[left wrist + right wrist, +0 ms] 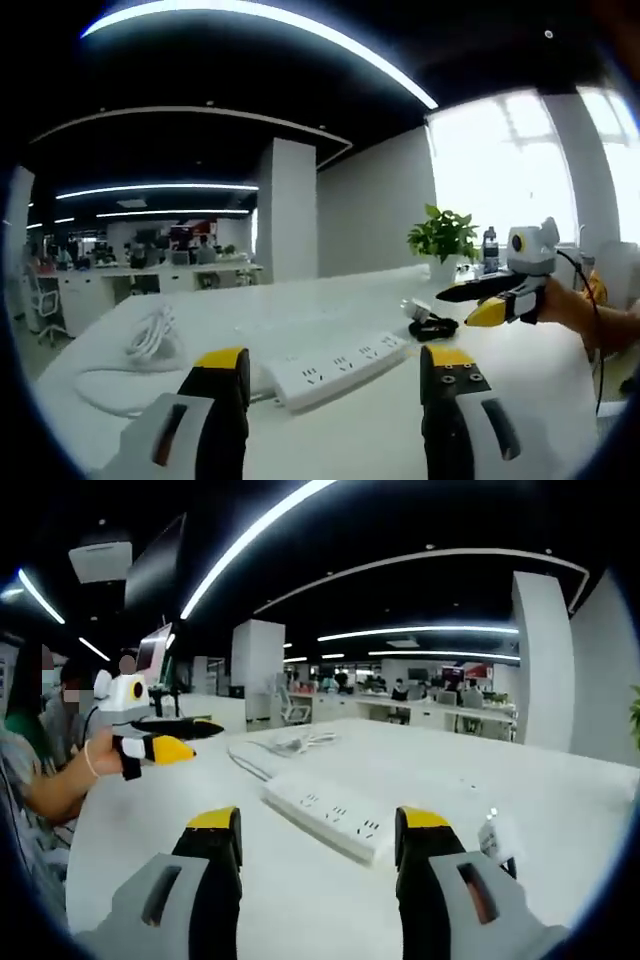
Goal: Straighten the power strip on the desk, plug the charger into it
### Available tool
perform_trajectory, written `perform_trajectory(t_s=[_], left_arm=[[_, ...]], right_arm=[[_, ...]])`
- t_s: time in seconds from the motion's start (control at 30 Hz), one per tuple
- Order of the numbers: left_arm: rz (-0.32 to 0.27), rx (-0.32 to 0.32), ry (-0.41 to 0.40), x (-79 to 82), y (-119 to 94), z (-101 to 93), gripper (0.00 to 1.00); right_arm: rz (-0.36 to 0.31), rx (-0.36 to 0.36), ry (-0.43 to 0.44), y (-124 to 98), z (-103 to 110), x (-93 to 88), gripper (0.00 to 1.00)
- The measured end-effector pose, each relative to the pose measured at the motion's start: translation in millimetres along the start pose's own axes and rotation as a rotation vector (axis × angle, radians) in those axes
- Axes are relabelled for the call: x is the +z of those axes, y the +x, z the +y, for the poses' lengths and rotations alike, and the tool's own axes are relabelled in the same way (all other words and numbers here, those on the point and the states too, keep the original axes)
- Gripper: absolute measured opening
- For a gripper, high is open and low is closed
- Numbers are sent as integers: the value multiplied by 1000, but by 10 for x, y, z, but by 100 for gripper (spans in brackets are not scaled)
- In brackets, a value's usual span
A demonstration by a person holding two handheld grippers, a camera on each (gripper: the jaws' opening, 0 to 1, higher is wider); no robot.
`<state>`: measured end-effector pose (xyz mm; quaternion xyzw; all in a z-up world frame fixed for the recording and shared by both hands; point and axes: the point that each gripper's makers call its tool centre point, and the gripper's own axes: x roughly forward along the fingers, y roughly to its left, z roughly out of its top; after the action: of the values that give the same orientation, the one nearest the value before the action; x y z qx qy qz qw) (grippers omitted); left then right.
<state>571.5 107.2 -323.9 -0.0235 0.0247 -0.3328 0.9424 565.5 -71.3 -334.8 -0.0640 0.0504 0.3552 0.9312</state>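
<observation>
Right now, in the left gripper view, my left gripper (335, 375) hangs spread wide over the white desk (560, 390), gripping nothing. The white power strip (335, 368) lies just beyond the jaws at 12 o'clock, slanted, its coiled cord (150, 335) off at 10 o'clock. The charger (425, 318) sits past the strip's far end at 1 o'clock, near the right gripper (478, 300), whose jaws I cannot tell apart. A potted plant (443, 240) stands behind.

Next, in the right gripper view, my right gripper (318, 825) is also spread and empty, with the power strip (328, 818) between the tips. The charger (497, 838) lies at 3 o'clock. The left gripper (180, 738) shows at 10 o'clock.
</observation>
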Motion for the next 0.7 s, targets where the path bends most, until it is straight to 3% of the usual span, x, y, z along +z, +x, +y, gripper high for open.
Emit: perform_trajectory(t_s=[0.17,0.33,0.4,0.7], left_arm=[[-43,41,7,81,-78,38,70],[-5,73,47,14,-130,43,70],[4,97,75,-24,-163,44,71],[10,59,34,-54,-192,-1,76]], right_arm=[[-19,-10,-9,-33,-37,38,65],[-12,-16,-25,-70,-65,50,65],[37,-16,-70,-117,-61,-4,66],[-24,-31,-52,-227,-91,150,67]])
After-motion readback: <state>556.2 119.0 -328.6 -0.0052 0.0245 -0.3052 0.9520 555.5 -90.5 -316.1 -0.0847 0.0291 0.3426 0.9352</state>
